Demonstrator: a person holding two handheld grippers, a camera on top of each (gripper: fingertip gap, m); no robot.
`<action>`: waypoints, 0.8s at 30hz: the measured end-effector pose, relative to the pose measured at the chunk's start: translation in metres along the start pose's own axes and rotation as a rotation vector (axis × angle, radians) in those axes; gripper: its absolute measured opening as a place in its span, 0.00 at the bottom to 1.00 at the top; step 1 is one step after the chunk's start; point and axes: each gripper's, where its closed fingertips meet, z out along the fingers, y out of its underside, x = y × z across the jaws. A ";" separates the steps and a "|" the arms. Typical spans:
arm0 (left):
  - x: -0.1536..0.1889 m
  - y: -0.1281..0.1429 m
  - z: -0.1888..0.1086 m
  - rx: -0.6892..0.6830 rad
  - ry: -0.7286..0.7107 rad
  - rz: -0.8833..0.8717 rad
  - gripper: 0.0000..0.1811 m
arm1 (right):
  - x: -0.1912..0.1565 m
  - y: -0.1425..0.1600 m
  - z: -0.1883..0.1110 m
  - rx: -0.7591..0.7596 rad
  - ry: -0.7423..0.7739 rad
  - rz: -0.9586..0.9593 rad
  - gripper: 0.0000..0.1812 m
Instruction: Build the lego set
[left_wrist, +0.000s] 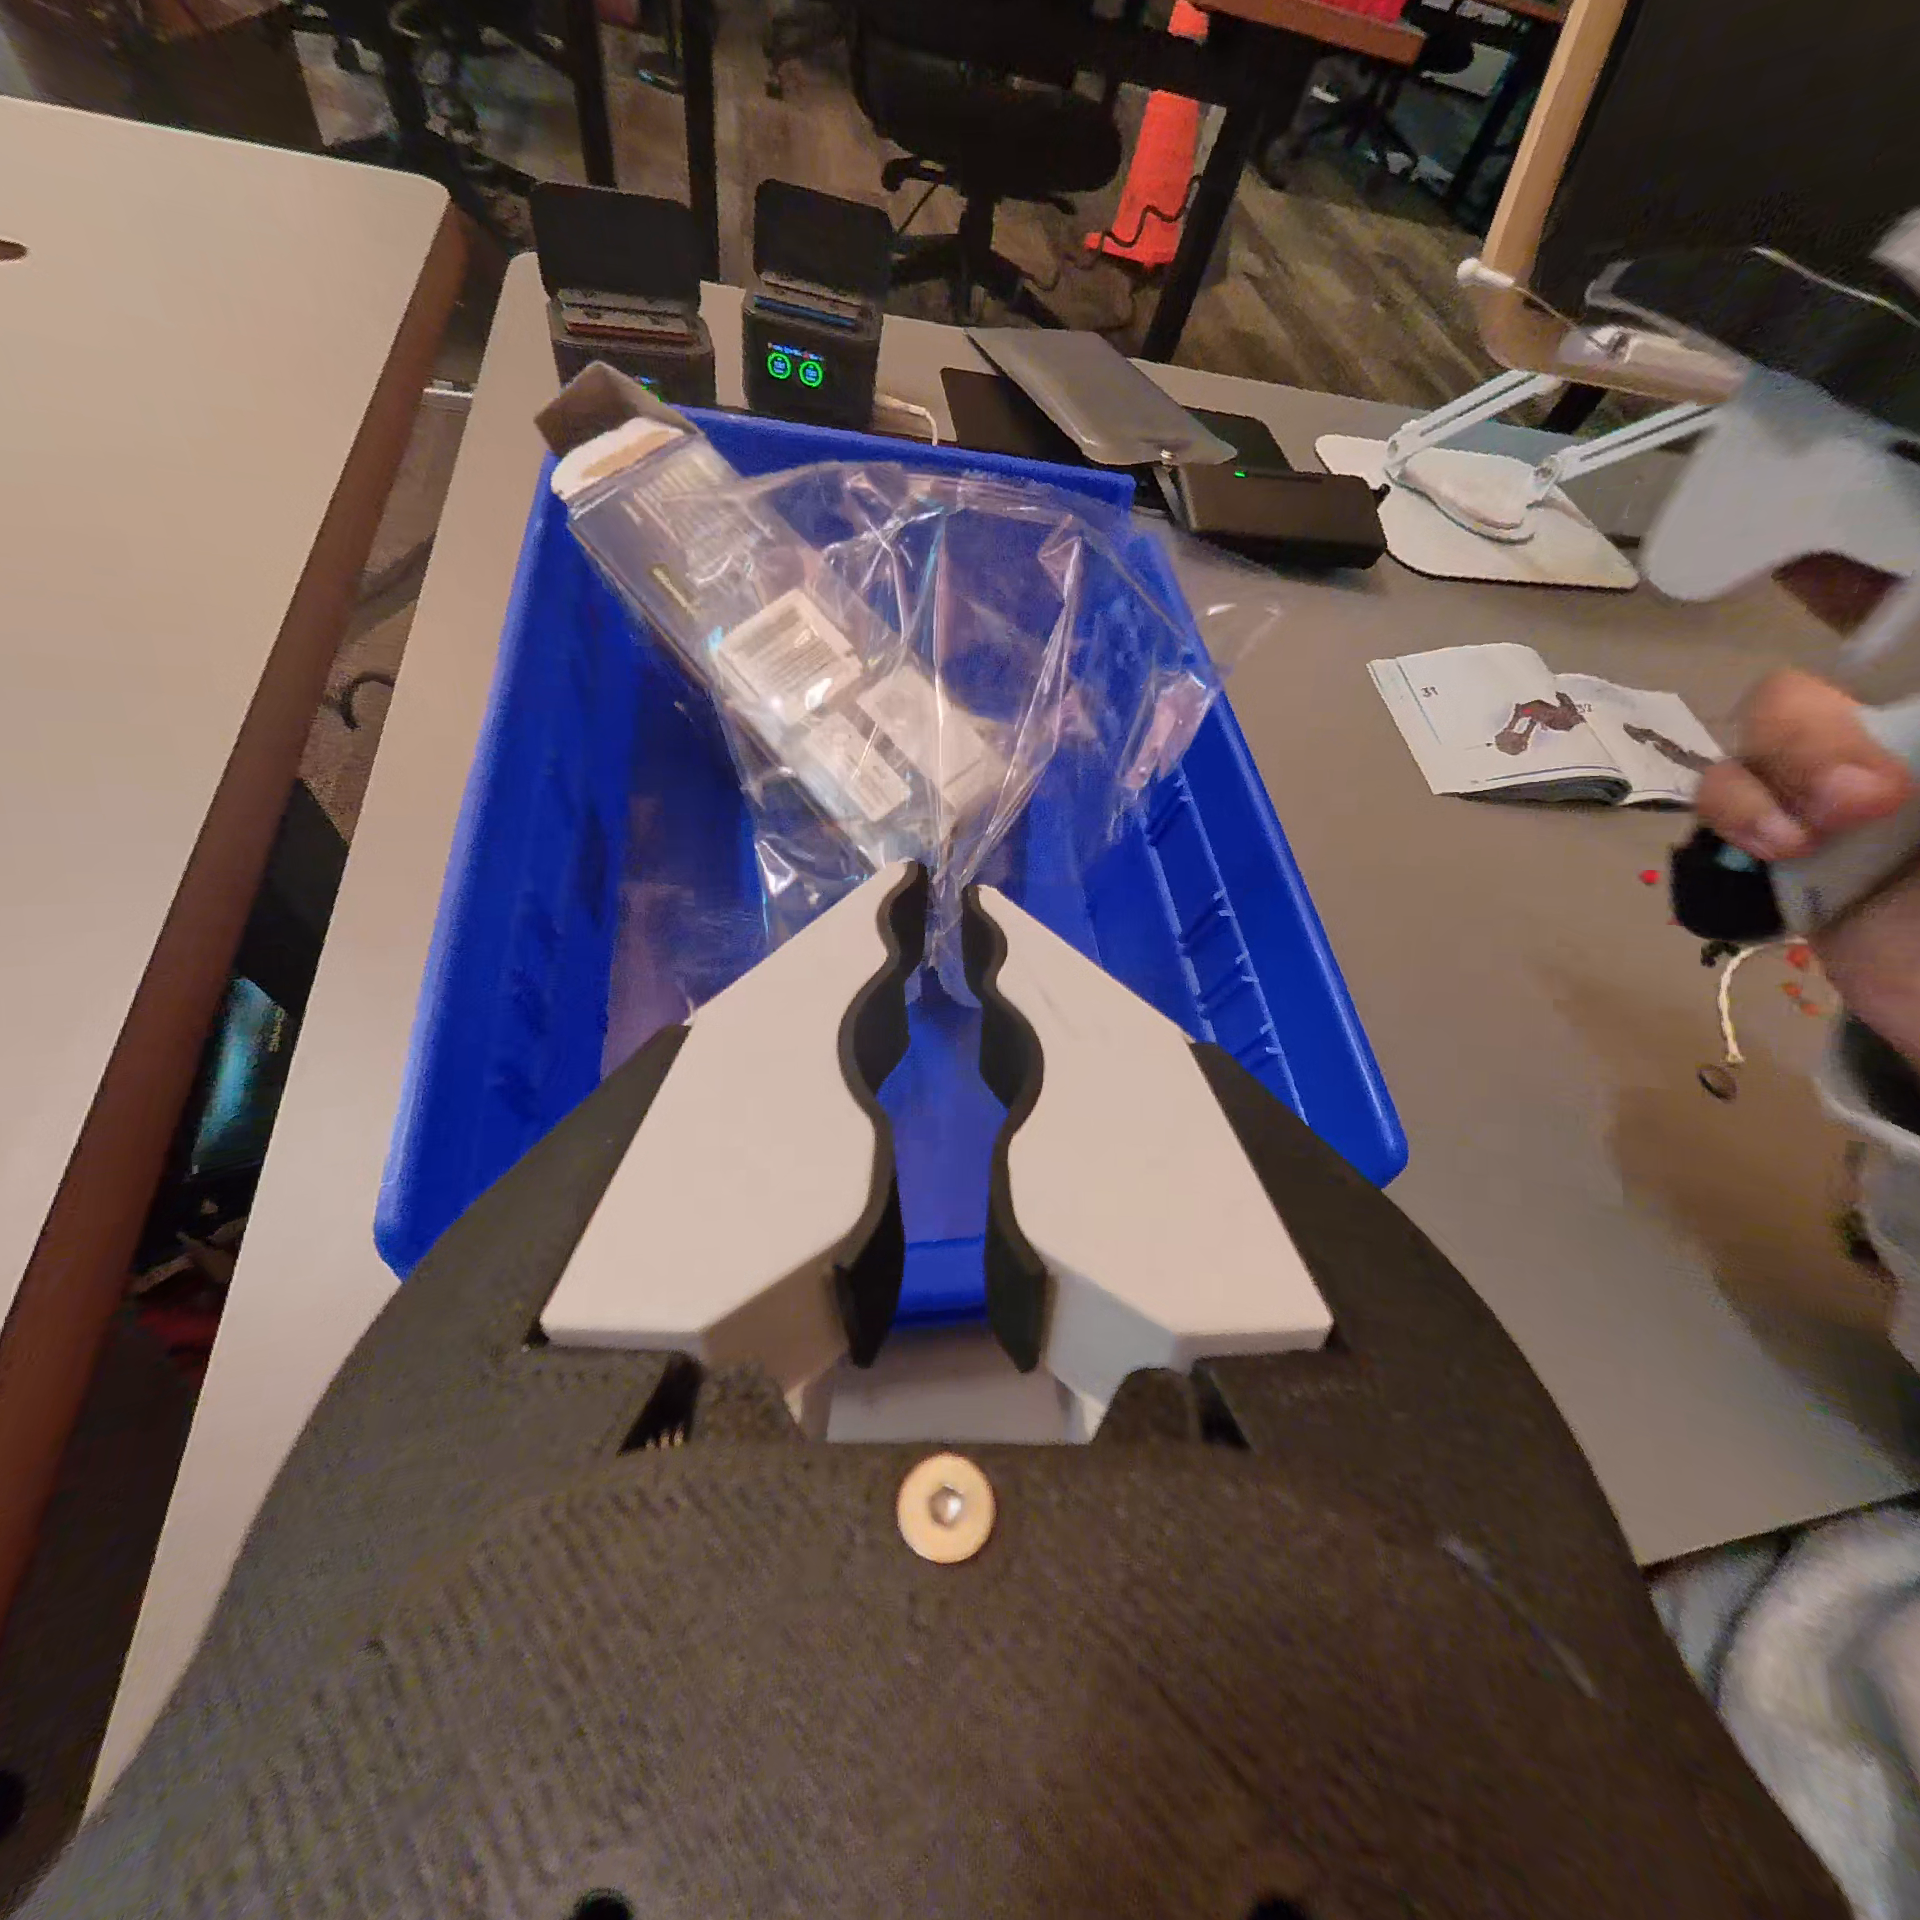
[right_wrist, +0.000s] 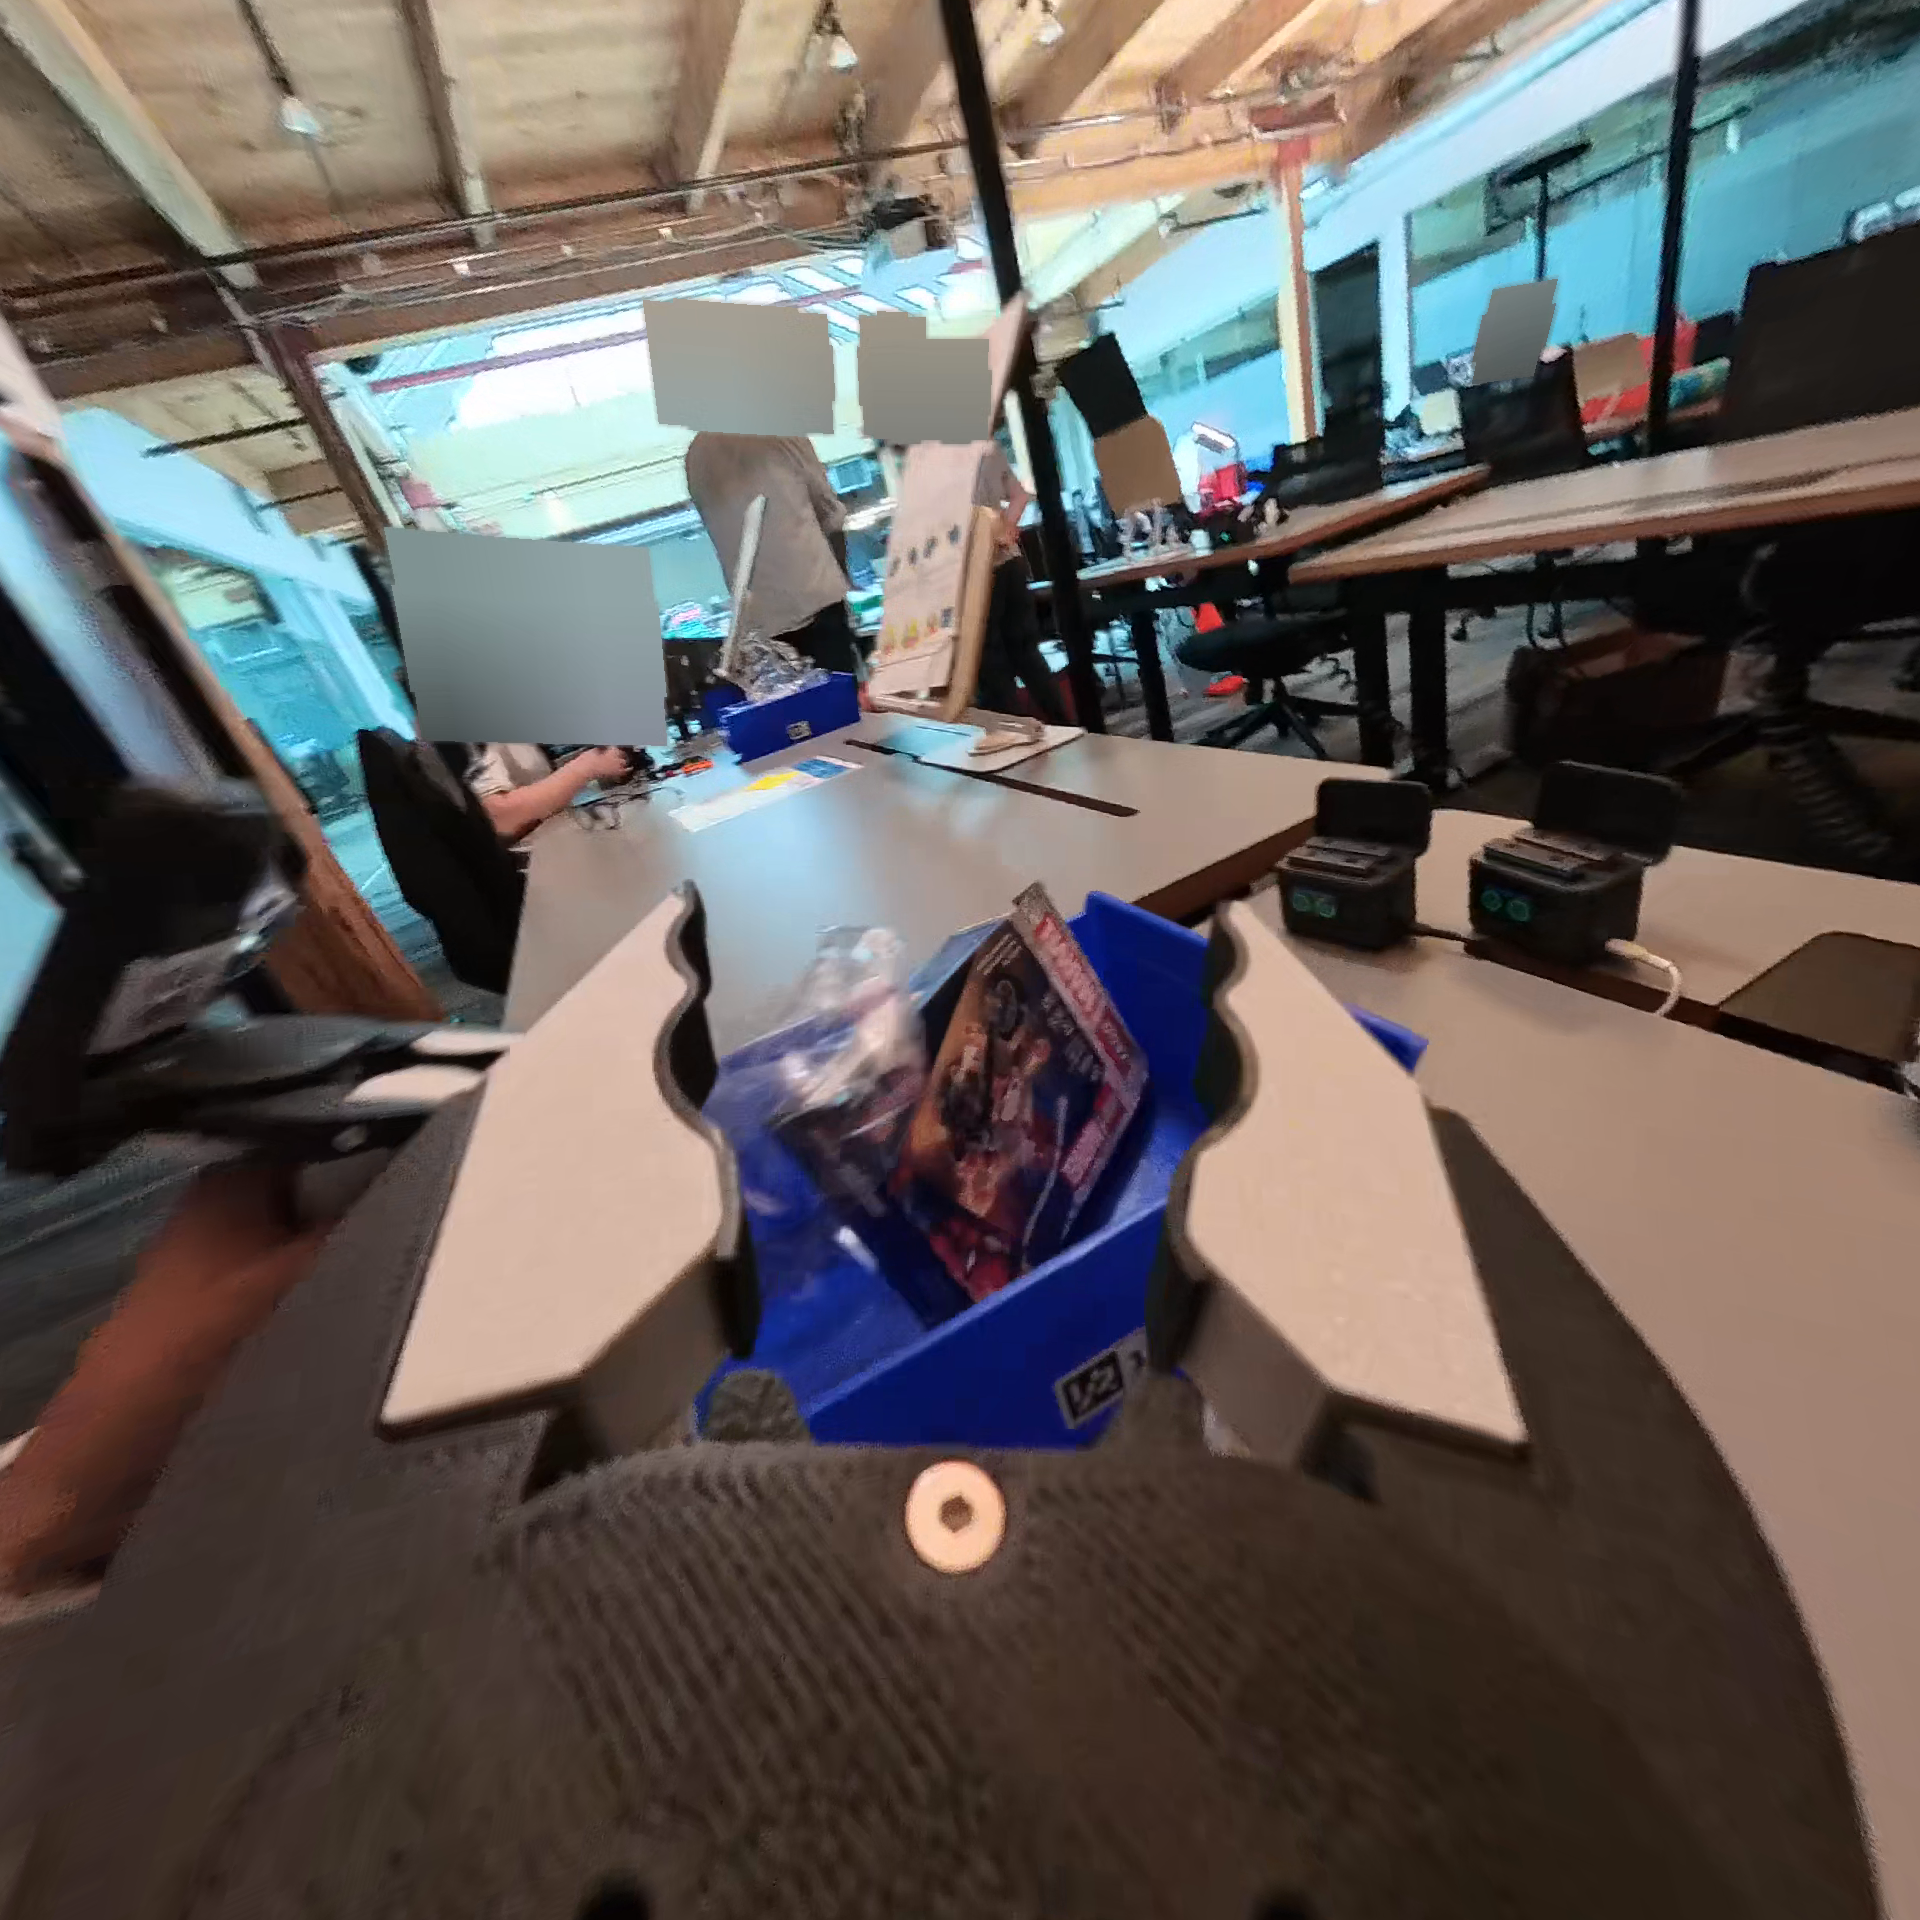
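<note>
The left gripper is pinched nearly closed on a corner of the clear plastic bag, holding it over the blue bin, most likely to drop or park the empty wrapping there out of the way. The set's box leans tilted inside the bin, its top corner sticking above the far rim, and the bag lies partly over it. The right gripper hangs above the near end of the bin with its fingers spread wide and nothing between them. The open instruction booklet lies flat on the grey table to the right of the bin, and a few small red pieces are scattered nearer the person's hand, so the building seems to happen on that side. The table there is broad and bare enough for work. The bin's tall walls leave little room around the box. Two chargers and a cable sit just beyond its far edge.
</note>
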 end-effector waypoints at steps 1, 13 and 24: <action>0.000 0.001 0.002 0.001 0.000 -0.005 0.02 | -0.011 0.001 -0.010 0.001 -0.028 -0.015 0.50; -0.005 0.027 0.024 -0.139 -0.058 -0.155 0.47 | -0.117 0.117 -0.088 -0.329 -0.269 -0.233 0.47; 0.121 -0.022 -0.014 0.237 0.169 -0.015 0.43 | -0.083 0.088 -0.125 -0.262 -0.223 -0.181 0.48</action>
